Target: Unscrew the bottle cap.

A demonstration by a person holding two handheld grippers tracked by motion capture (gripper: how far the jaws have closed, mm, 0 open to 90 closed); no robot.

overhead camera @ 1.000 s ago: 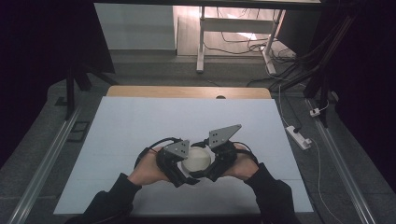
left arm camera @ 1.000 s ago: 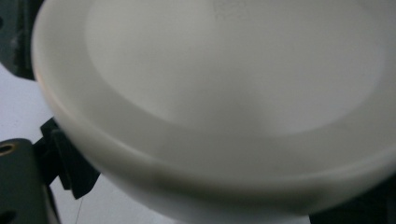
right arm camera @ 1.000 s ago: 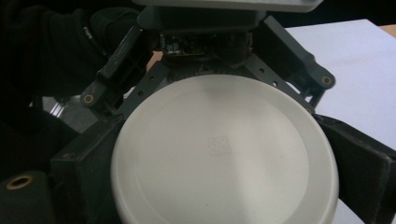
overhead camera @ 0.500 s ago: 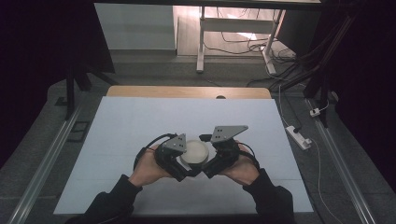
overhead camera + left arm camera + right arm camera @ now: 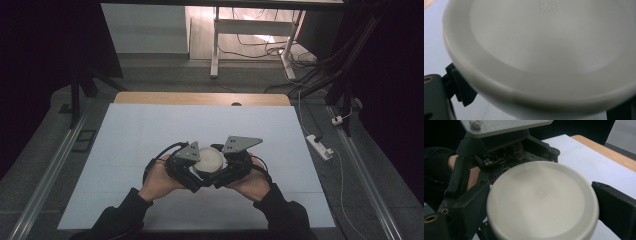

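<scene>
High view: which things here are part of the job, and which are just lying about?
In the job:
white round lid, held between both grippers
left gripper
right gripper

Lying about:
white power strip on the floor, right of the table
cables on the floor beyond
white table mat

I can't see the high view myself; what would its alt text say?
Two hands hold the left gripper and the right gripper around a round white lid-like disc, near the front of a pale table. Beyond it lie a dim floor and cables.
</scene>
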